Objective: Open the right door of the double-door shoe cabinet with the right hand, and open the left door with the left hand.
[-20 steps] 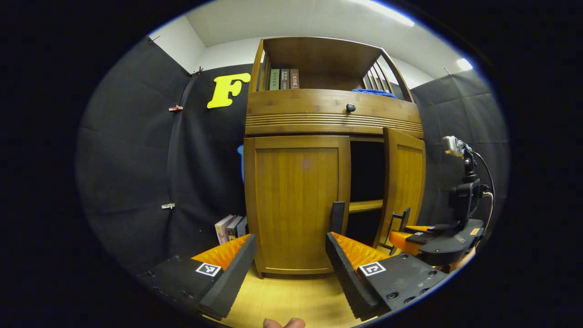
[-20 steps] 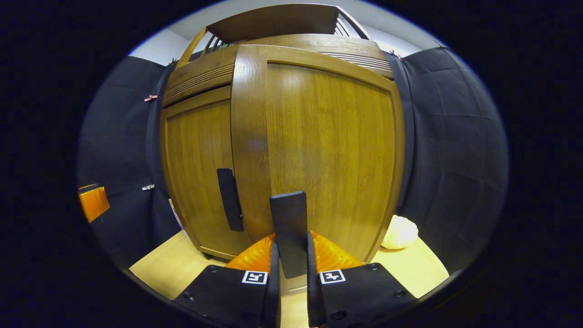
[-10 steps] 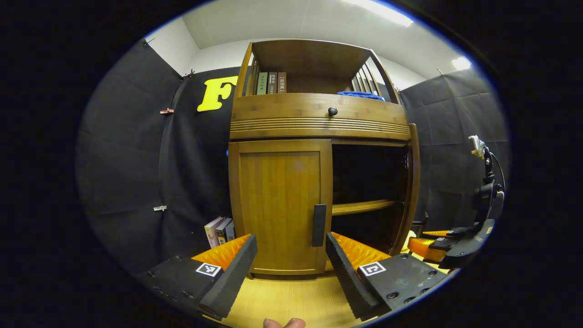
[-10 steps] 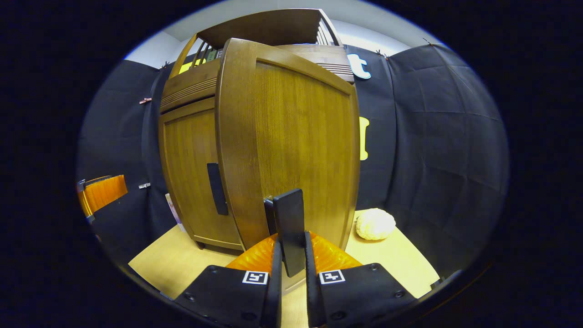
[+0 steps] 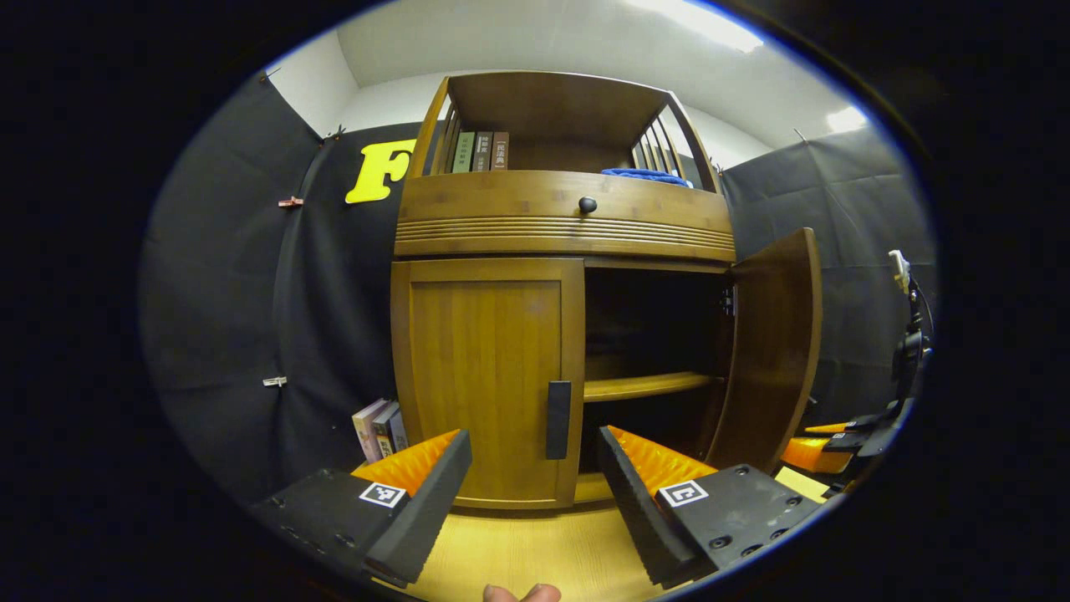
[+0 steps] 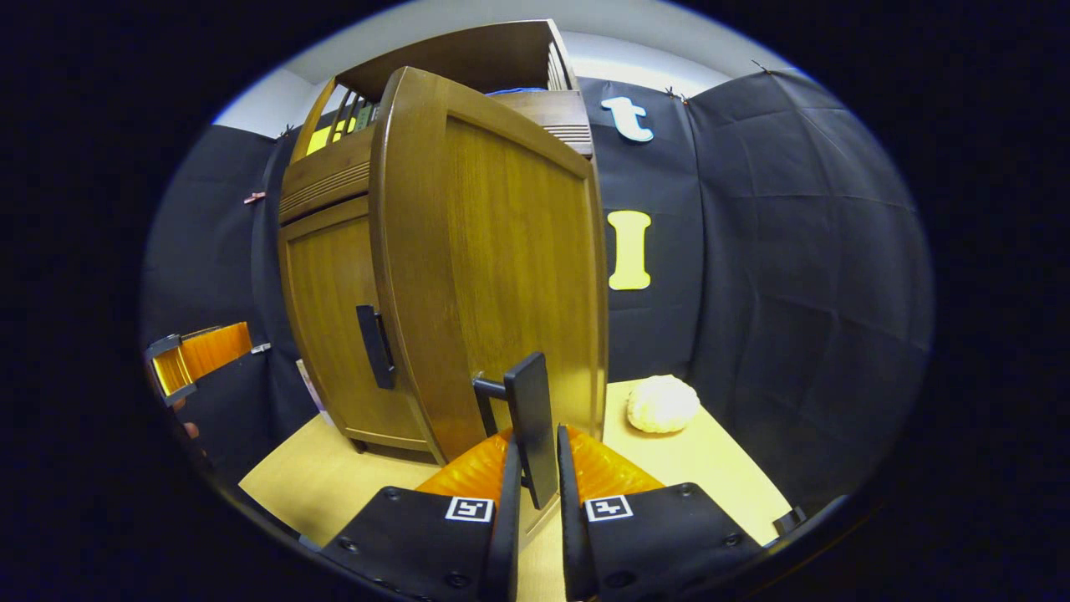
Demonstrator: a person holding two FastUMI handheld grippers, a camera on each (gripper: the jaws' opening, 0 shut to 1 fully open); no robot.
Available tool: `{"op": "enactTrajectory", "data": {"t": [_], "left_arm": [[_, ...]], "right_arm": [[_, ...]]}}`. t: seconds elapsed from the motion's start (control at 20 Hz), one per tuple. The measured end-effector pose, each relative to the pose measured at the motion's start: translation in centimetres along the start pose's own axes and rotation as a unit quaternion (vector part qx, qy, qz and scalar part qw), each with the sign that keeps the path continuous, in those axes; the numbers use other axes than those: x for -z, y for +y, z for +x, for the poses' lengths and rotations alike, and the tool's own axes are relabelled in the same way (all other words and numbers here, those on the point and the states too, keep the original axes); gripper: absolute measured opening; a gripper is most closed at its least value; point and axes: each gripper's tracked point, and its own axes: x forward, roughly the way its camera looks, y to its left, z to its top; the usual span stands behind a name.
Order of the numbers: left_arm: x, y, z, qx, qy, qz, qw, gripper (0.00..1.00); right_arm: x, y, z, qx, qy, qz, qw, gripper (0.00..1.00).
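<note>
Wooden shoe cabinet standing on the tabletop, two doors. Right door is hanging wide open; right gripper is pinching its upright handle. Left door is sitting shut, its one vertical handle lying straight ahead of the left gripper, between the spread fingers but apart from them. Left gripper is nearer it. Handles: two, one per door.

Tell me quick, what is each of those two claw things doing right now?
Left gripper: open, holding nothing, facing the closed left door.
Right gripper: shut on the right door's handle.
</note>
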Motion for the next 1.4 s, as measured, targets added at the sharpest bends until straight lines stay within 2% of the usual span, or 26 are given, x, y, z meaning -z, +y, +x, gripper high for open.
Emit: {"op": "enactTrajectory", "data": {"t": [0.25, 0.35, 0.5, 0.7, 0.85, 0.9, 0.95, 1.05, 1.1, 1.15, 1.4], "left_arm": [[0.2, -0.9, 0.3, 0.003, 0.002, -0.006, 1.0, 0.92], [0.2, -1.2, 0.4, 0.004, 0.003, -0.007, 1.0, 0.94], [0.4, -1.7, 0.6, 0.004, 0.004, -0.007, 1.0, 0.94], [0.4, -2.1, 0.9, -0.002, 0.007, -0.011, 1.0, 0.94], [0.3, -2.4, 1.2, -0.005, 0.01, -0.012, 1.0, 0.94], [0.3, -2.4, 1.3, -0.006, 0.009, -0.011, 1.0, 0.94], [0.2, -2.6, 1.4, -0.005, 0.008, -0.011, 1.0, 0.94], [0.1, -2.8, 1.5, -0.004, 0.007, -0.009, 1.0, 0.94], [0.2, -2.9, 1.5, -0.004, 0.007, -0.008, 1.0, 0.94], [0.1, -3.1, 1.5, -0.003, 0.008, -0.007, 1.0, 0.94], [0.3, -3.8, 1.8, 0.006, 0.01, -0.001, 1.0, 0.94]], "right_arm": [[-0.8, -3.8, 0.6, 0.02, -0.011, 0.004, 1.0, 0.24], [-1.2, -5.6, -0.2, 0.022, -0.007, 0.009, 1.0, 0.2], [-0.7, -7.3, -0.5, 0.009, 0.003, 0.011, 1.0, 0.19], [-1.6, -9.9, -1.3, 0.009, -0.006, -0.01, 1.0, 0.2], [-2.0, -11.1, -1.9, 0.01, -0.009, -0.001, 1.0, 0.19], [-1.9, -11.8, -1.5, 0.015, -0.011, 0.0, 1.0, 0.18], [-2.1, -11.9, -1.8, 0.016, -0.012, 0.002, 1.0, 0.06], [-2.2, -12.3, -2.0, 0.018, -0.013, 0.006, 1.0, 0.25], [-2.1, -12.3, -2.1, 0.02, -0.013, 0.005, 1.0, 0.25], [-2.1, -12.5, -2.1, 0.023, -0.015, 0.003, 1.0, 0.16], [-3.1, -13.6, -3.4, 0.055, -0.037, -0.019, 0.998, 0.16]]}}
